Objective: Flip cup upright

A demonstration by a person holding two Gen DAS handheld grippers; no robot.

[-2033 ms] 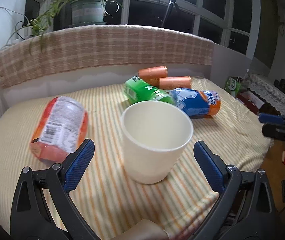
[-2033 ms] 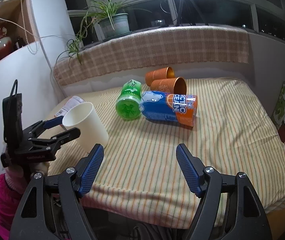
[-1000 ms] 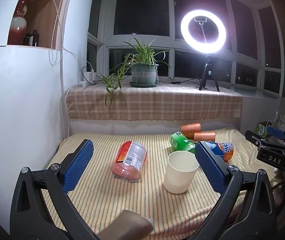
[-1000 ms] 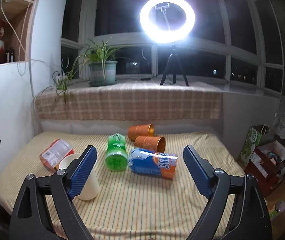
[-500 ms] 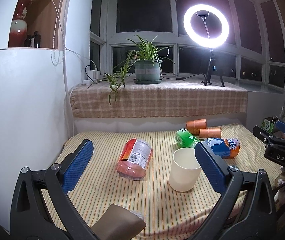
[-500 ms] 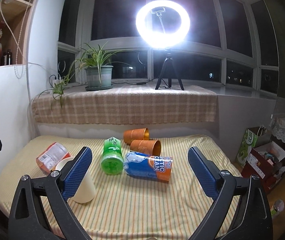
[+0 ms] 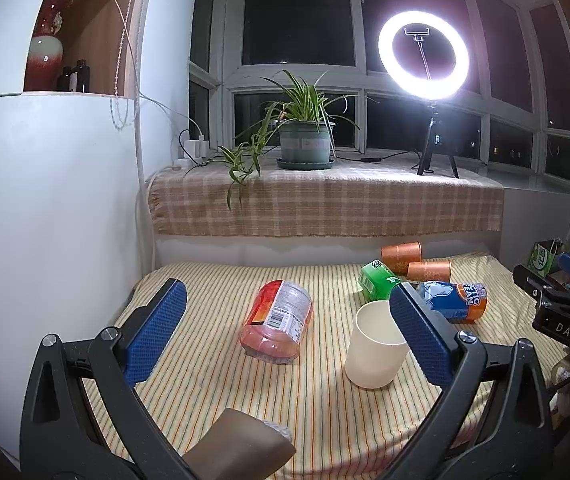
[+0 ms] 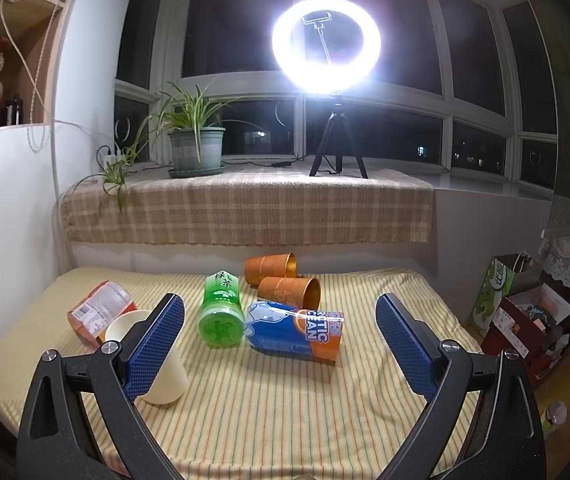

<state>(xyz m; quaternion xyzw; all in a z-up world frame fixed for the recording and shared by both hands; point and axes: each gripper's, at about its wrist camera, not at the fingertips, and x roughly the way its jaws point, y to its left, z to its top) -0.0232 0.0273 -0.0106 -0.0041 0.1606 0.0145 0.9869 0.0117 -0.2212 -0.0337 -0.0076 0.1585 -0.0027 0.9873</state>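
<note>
A cream cup (image 7: 375, 348) stands upright, mouth up, on the striped tablecloth (image 7: 213, 364). In the right wrist view the cup (image 8: 163, 376) is partly hidden behind the left finger. My left gripper (image 7: 285, 336) is open and empty, held back from the table, with the cup just inside its right finger. My right gripper (image 8: 281, 344) is open and empty, held back over the table's front edge. The right gripper also shows at the right edge of the left wrist view (image 7: 561, 312).
A red-labelled jar (image 7: 279, 322) lies left of the cup. A green bottle (image 8: 221, 310), a blue and orange can (image 8: 297, 334) and two orange cups (image 8: 289, 288) lie behind it. Boxes (image 8: 525, 320) stand on the floor at the right. A brown object (image 7: 237, 446) sits at the near table edge.
Both grippers have drawn back and up from the table, so the cup looks smaller and farther away. The cup stays upright where it stood.
</note>
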